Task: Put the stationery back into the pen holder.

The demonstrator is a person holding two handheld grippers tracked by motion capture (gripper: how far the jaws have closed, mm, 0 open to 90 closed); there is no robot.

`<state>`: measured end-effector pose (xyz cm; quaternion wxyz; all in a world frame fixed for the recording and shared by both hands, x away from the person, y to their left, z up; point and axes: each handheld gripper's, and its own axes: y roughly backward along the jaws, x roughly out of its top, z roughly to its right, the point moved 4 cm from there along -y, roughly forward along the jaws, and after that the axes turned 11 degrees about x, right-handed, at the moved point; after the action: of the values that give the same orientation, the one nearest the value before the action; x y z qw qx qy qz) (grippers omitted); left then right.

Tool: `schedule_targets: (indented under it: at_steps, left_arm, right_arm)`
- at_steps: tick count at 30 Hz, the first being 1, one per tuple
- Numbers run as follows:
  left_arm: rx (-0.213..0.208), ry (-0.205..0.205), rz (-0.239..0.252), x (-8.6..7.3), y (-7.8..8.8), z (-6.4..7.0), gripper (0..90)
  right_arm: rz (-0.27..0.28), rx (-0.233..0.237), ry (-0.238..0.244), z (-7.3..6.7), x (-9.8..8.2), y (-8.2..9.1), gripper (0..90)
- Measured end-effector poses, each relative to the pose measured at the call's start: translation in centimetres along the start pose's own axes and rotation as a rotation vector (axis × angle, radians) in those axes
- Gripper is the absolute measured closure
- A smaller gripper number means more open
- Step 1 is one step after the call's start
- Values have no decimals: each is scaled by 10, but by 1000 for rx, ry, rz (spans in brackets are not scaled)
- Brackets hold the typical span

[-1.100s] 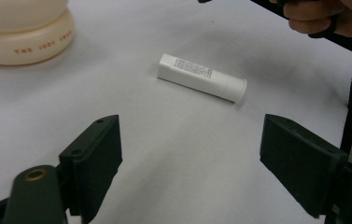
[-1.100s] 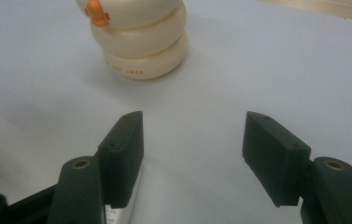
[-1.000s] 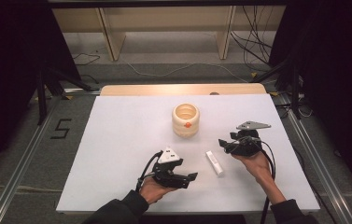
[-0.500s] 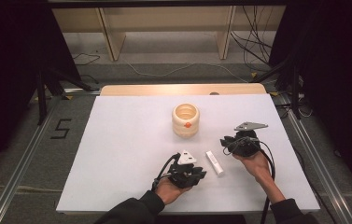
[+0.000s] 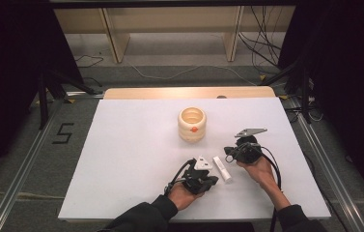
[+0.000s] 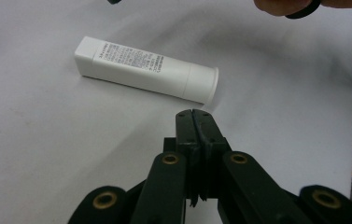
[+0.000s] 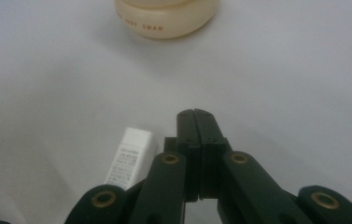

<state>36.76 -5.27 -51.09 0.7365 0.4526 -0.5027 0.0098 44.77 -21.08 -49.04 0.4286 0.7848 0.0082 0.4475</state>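
Observation:
A white tube (image 5: pixel 221 168) with small print lies flat on the white board (image 5: pixel 121 159), between my two grippers. My left gripper (image 5: pixel 212 180) sits just left of the tube. In the left gripper view its jaws (image 6: pixel 195 115) are shut on nothing, tips a short way from the tube's cap end (image 6: pixel 145 70). My right gripper (image 5: pixel 228 153) rests just right of the tube's far end, and its jaws (image 7: pixel 195 114) are also shut and empty, with the tube (image 7: pixel 129 158) to their left. Both pairs of jaws have just been closing. A cream ribbed pot (image 5: pixel 192 123) stands farther back.
A wooden strip (image 5: pixel 189 92) runs along the board's far edge. Metal rails (image 5: pixel 20 164) flank the board on the grey floor, where a "5" mark (image 5: pixel 63 133) lies at the left. Cables (image 5: pixel 266 53) and shelf legs (image 5: pixel 114 38) are beyond.
My left gripper has moved right, up beside the tube, and its jaws have closed. The right gripper has stayed in place and its jaws have closed too.

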Motion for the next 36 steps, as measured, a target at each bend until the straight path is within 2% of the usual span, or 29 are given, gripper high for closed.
schedule_targets:
  at_steps: [6, 16, 25, 36]
  left_arm:
    - [-1, 0, 0, 3, -4, -2, 891]
    - [-10, -2, -13, 6, -13, 7, 891]
    - [-16, -11, -21, 8, -16, 9, 892]
    - [-20, -1, -24, 9, -21, 10, 892]
  right_arm:
    - [-37, 19, -2, -2, -1, -11, 900]
    - [-72, 34, -1, -5, -2, -19, 900]
    - [-88, 56, 7, -10, -2, -24, 900]
    - [-102, 69, 22, -13, -2, -27, 900]
